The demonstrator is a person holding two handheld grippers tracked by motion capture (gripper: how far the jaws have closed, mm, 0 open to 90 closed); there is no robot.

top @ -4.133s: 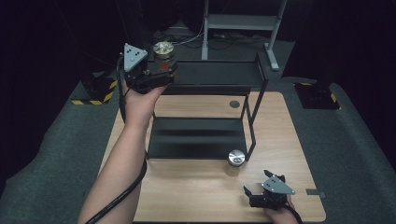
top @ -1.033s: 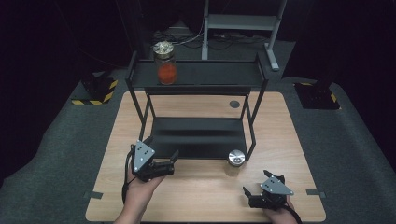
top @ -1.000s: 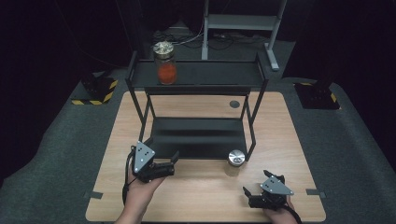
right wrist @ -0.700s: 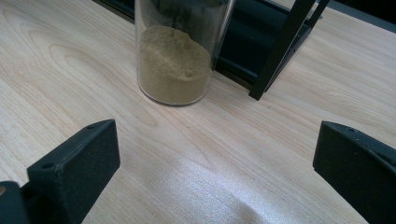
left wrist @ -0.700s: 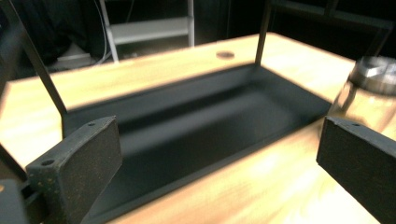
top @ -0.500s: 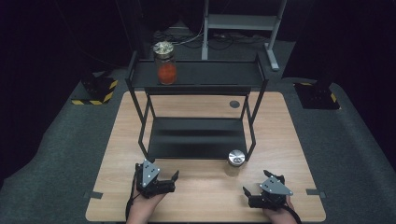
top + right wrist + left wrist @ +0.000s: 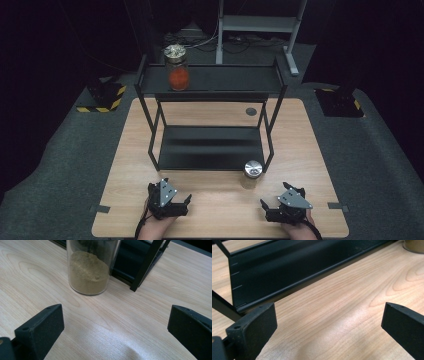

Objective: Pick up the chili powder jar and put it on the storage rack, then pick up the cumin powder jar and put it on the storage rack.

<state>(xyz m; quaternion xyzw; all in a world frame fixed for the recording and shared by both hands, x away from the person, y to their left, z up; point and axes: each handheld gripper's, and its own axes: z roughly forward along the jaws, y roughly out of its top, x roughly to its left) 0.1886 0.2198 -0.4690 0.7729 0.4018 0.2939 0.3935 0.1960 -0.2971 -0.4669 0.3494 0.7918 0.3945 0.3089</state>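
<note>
Both grippers rest low at the near edge of the wooden surface [image 7: 220, 197], each held in a hand that enters from the bottom of the high view. The left gripper [image 7: 186, 201] has its jaws spread wide with nothing between them; in the left gripper view only bare wood lies in the gap, and the front lip of the black rack's lower shelf [image 7: 294, 270] runs just beyond the jaw tips, not touching them. The right gripper [image 7: 263, 210] is likewise spread wide and holds nothing; in the right gripper view bare wood lies between its jaws. Ahead of it stands a clear jar of tan powder [image 7: 90, 270], upright on the surface, near the jaws but apart from them, just beside a front leg of the black rack [image 7: 146, 267]. In the high view this jar shows a silver lid [image 7: 253, 169] and stands at the rack's front right corner, between the rack [image 7: 212, 82] and the right gripper. A second jar with red contents [image 7: 177, 67] stands upright on the left part of the rack's top shelf, well apart from both grippers.
</note>
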